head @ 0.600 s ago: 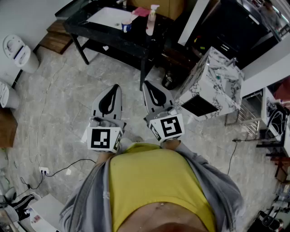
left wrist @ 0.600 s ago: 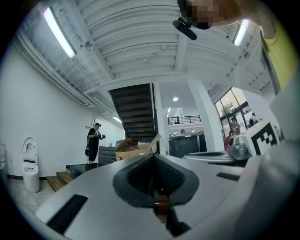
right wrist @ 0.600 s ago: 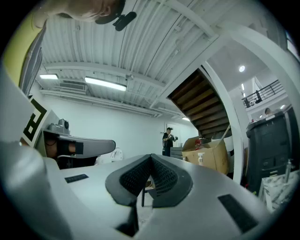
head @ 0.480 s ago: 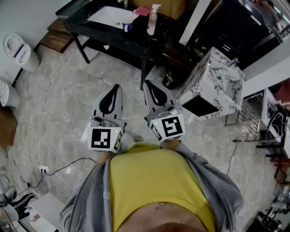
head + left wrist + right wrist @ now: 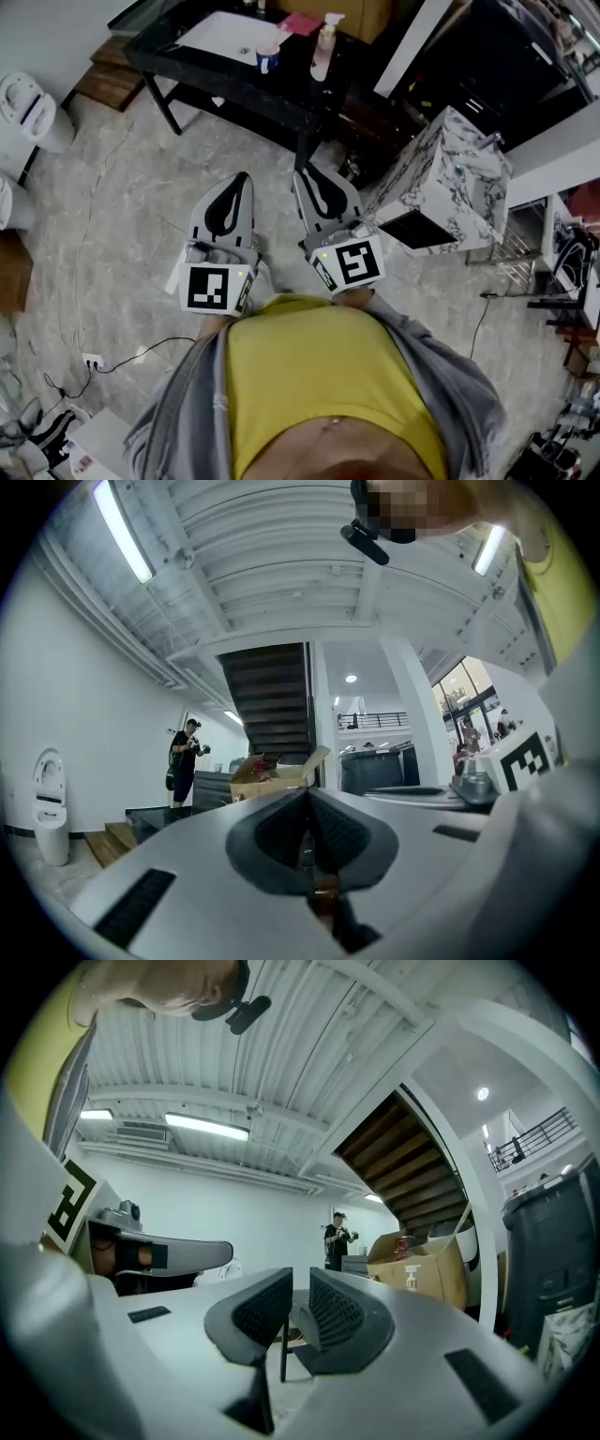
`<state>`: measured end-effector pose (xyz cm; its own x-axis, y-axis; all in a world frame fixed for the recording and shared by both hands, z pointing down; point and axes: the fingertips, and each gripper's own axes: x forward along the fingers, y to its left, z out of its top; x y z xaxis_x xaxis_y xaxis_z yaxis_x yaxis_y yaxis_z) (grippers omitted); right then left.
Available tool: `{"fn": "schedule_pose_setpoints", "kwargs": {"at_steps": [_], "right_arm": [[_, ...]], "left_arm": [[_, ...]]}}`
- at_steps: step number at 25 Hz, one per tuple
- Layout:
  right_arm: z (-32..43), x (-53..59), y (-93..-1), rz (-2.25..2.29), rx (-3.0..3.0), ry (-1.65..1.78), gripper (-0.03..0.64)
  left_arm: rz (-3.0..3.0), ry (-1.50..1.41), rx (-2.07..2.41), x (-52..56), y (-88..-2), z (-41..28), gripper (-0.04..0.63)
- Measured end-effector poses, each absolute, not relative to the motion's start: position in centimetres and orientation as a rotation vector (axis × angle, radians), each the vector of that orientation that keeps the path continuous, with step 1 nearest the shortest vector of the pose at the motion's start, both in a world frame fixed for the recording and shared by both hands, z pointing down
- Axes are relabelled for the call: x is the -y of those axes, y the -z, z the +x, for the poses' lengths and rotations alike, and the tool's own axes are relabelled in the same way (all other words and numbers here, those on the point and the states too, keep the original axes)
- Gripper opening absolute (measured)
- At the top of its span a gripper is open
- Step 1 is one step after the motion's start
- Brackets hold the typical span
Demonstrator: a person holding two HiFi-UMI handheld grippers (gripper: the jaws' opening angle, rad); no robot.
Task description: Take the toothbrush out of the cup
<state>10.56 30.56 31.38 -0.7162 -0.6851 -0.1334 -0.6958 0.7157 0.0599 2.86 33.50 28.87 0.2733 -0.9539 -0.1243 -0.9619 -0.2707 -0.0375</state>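
Head view, left gripper [image 5: 240, 180], right gripper [image 5: 304, 175], one cup [image 5: 268, 61], one bottle [image 5: 323, 53]

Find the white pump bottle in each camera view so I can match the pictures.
Head view: the pump bottle stands on the black table at the top, just right of the blue cup.
Left gripper view: not visible.
Right gripper view: right of centre, in front of the cardboard box.
Shared landmark: that cardboard box, left of centre in the left gripper view.

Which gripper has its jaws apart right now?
The right gripper: a clear gap shows between its jaws, with nothing in it. The left gripper has its jaws closed together.
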Motion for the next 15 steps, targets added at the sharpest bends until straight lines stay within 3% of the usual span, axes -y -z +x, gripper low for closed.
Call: {"fn": "schedule_pose_setpoints", "kwargs": {"at_steps": [15], "right_arm": [[1.7,-14.0,-30.6,-1.271,-2.770,-0.177,0.086]], "left_arm": [[-2.520,-0.118,-1.688,-16.5,-28.4,-5.8,0.000]]}}
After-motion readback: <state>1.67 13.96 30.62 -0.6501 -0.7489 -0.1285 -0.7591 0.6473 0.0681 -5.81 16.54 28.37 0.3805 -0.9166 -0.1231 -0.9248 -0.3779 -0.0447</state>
